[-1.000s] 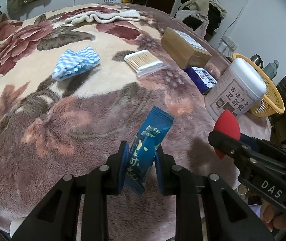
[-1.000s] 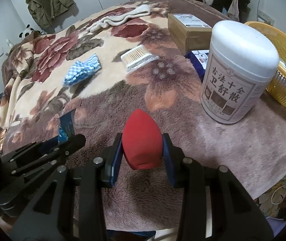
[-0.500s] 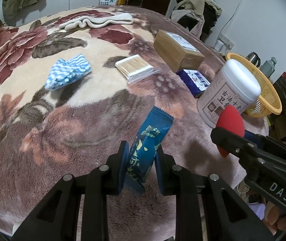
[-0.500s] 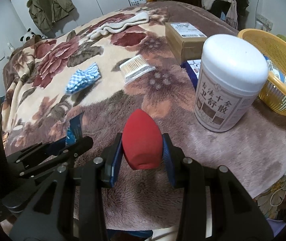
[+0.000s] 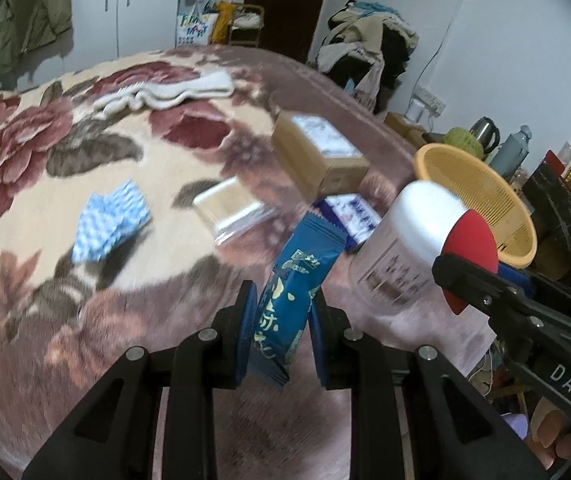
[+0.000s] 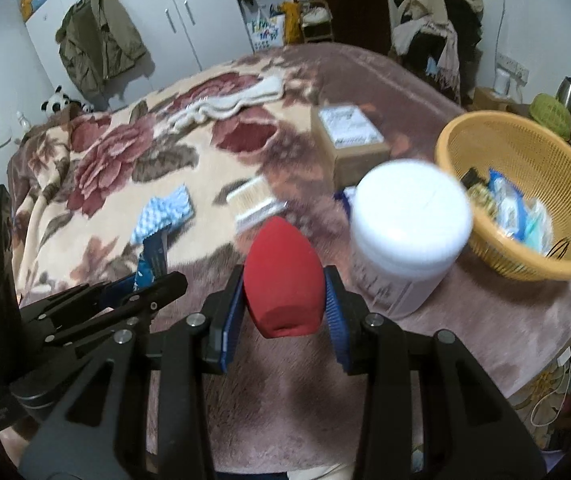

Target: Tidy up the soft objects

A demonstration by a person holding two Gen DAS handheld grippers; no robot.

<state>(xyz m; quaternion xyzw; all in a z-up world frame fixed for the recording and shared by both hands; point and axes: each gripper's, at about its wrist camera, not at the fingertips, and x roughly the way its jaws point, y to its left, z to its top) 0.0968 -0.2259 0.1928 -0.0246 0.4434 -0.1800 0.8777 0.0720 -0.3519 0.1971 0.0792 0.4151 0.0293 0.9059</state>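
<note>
Packet (image 5: 291,292) clamped in left gripper (image 5: 283,320), sponge (image 6: 283,280) in right gripper (image 6: 283,308)

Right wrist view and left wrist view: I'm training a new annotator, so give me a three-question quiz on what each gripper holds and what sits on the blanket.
1. True or false: the right gripper has its jaws closed on a red sponge.
2. What does the left gripper hold? A) cotton swabs B) blue packet C) white towel
3. Fill in: the yellow basket stands beside the white ____.

Key: 1 true. 2 B, the blue packet. 3 jar.
</note>
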